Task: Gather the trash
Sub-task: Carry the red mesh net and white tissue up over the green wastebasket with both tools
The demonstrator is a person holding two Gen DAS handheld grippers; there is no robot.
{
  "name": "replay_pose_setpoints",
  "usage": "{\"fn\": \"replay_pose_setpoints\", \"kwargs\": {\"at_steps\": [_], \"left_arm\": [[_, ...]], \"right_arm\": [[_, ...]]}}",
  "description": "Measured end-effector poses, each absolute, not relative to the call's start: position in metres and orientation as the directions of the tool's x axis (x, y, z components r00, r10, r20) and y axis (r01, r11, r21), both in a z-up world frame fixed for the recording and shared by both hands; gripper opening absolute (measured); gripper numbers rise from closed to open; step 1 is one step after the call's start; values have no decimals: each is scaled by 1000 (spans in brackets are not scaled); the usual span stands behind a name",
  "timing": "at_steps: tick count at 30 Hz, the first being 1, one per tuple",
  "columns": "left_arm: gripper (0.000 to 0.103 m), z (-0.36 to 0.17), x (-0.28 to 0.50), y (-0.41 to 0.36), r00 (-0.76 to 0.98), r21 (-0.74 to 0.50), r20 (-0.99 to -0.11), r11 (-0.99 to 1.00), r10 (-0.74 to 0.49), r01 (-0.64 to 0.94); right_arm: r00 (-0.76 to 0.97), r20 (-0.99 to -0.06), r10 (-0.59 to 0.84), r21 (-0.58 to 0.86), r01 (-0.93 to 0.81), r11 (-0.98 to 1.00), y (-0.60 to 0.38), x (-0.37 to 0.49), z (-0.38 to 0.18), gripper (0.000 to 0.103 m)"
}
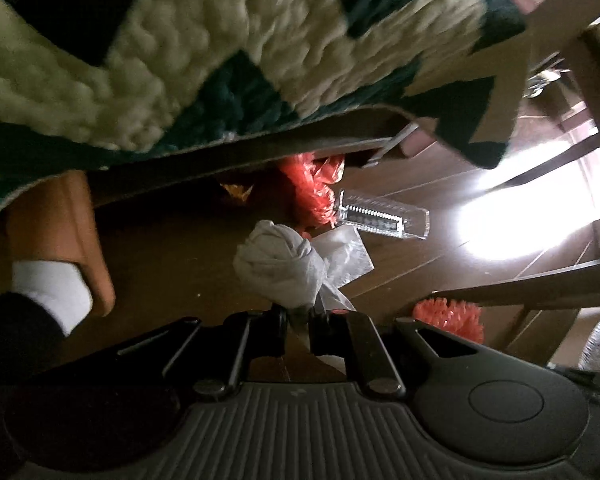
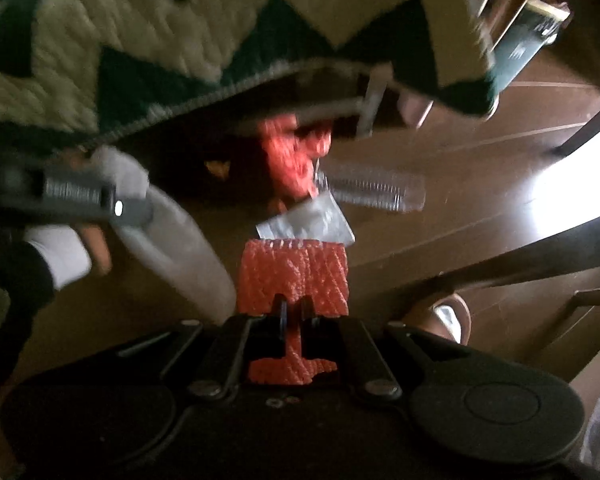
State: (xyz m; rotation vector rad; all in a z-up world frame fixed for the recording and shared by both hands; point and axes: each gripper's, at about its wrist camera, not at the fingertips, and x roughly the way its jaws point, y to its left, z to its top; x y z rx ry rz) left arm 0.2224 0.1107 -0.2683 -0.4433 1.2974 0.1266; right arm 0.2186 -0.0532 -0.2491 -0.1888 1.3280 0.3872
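Both hands loaded. My left tool (image 1: 299, 314) is pinched on a crumpled white tissue wad (image 1: 278, 266), which bulges out just past the tips. My right tool (image 2: 294, 312) is pressed together on an orange foam net sleeve (image 2: 294, 276); the net runs back between the fingers and shows again behind them. Judging from this, two pieces are picked up and neither is binned yet. I see no bin or bag for the trash in either view.

Still on the floor (image 1: 420, 280), under the lifted edge of the rug (image 1: 220, 60):
- a clear plastic bottle (image 1: 384, 218), lying on its side, ribbed walls, hard and glossy;
- a flat clear wrapper (image 1: 346, 258), crinkly film, just beside the tissue as the left view shows it;
- more orange net with a red film bag (image 1: 316, 184), bunched up, touching or nearly touching the bottle's near end;
- a small yellow-orange scrap (image 1: 236, 192) farther under, in shadow; can't tell what it is.

So at least four items left, as I reckon it.

Textures: tissue soft, matte, folds deep. Net sleeve spongy, open diamond mesh, squashes flat in the grip. Rug thick, looped pile, cream and dark green zigzag, thin stitched edge. Floor dark wood planks, smooth, strong glare at right.

Right view is motion-blurred; fine detail there is unreliable.
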Motion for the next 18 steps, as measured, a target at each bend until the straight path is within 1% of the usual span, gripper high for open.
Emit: {"fn": "replay_pose_setpoints", "kwargs": {"at_steps": [5, 10, 14, 18], "left_arm": [[10, -213, 191, 102, 348, -226, -931, 926, -114, -302], [10, -159, 165, 91, 424, -216, -902, 936, -82, -279], [10, -113, 150, 75, 506, -214, -860, 946, -65, -242], [10, -66, 138, 56, 580, -207, -812, 960, -60, -190]], "right_arm": [[284, -924, 256, 136, -381, 915, -70, 199, -192, 5], [374, -871, 319, 152, -413, 898, -81, 179, -147, 5], [435, -820, 373, 180, -422, 888, -98, 165, -111, 5], [527, -744, 412, 175, -441, 880, -120, 152, -68, 5]]}}
